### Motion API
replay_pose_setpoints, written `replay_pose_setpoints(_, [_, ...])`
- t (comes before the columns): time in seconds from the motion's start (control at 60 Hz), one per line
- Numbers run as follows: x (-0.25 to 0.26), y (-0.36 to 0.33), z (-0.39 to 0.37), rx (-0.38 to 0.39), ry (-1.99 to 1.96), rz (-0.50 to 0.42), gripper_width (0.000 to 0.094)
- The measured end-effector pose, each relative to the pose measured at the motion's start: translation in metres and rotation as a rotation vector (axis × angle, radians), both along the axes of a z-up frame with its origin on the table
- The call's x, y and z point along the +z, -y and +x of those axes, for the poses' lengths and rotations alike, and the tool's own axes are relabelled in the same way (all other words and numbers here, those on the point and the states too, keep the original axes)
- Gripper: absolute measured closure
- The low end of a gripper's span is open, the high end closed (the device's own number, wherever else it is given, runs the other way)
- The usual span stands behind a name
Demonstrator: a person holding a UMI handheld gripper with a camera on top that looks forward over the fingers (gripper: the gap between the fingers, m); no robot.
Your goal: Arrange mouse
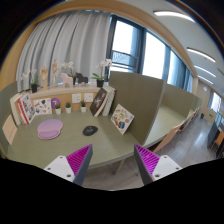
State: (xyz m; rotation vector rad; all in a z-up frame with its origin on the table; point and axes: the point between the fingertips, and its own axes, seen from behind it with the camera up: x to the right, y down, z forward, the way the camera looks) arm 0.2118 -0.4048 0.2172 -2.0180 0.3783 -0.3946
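A small dark mouse [90,130] lies on the grey-green table [60,148], well beyond my fingers. A round pale pink mouse mat [49,129] lies to its left on the same table. My gripper [112,163] is open and empty, held back from the table's near edge, with its two magenta pads [72,162] spread wide apart. Nothing stands between the fingers.
Books and picture cards [30,105] lean against the table's back partition, with small plants [102,70] on top. A tilted book [122,119] stands at the table's right. A second desk [165,120] extends right, below windows [150,55].
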Motion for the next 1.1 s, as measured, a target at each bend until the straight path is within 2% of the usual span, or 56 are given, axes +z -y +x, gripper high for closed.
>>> replay_pose_setpoints(0.25, [-0.11, -0.061, -0.035, 0.177, -0.086, -0.063, 0.0102])
replay_pose_setpoints(0.533, [-0.192, -0.175, -0.019, 0.258, -0.155, -0.156, 0.0099])
replay_pose_setpoints(0.85, [-0.227, -0.303, -0.014, 0.378, -0.213, -0.234, 0.0125])
replay_pose_setpoints(1.1, [-0.231, -0.368, -0.023, 0.472, -0.18, -0.273, 0.0132])
